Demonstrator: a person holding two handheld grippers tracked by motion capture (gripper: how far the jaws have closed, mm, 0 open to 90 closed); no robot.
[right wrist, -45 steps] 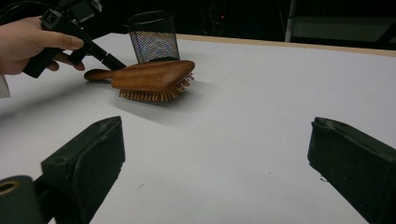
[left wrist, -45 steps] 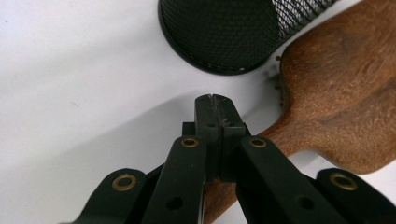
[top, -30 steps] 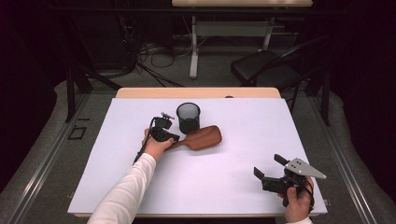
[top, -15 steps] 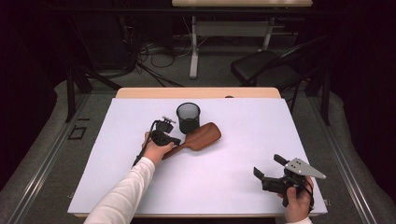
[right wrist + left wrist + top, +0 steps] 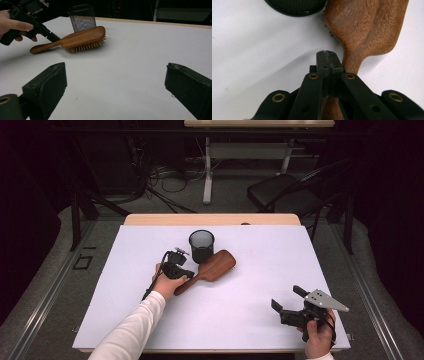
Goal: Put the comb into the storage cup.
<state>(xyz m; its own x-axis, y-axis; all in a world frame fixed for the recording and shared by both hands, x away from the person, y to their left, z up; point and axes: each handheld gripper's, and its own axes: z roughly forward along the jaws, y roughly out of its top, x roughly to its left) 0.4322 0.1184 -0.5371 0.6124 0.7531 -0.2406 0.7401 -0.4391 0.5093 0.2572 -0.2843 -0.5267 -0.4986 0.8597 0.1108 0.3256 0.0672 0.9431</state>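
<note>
No brand, label or writing readable on anything here.

Near right: my right gripper (image 5: 286,306) sits low by the near right corner of the white table (image 5: 260,320), jaws spread wide, nothing between them. From its own view the two jaws frame bare white surface, with plenty of open room ahead and to the left across the near half.

Middle left: my left gripper (image 5: 186,273) has its jaws pressed together, tips meeting. They rest against the handle of the wooden hairbrush (image 5: 214,267), beside its neck rather than around it; I cannot tell whether any wood is pinched.

The hairbrush lies bristles down, handle toward my left hand, head pointing far right.

Farther: black mesh cup (image 5: 201,245) stands upright just beyond the brush head, touching or nearly so. Its inside is too dark to read.

Far edge: a wooden strip (image 5: 150,219) borders the white sheet.
</note>
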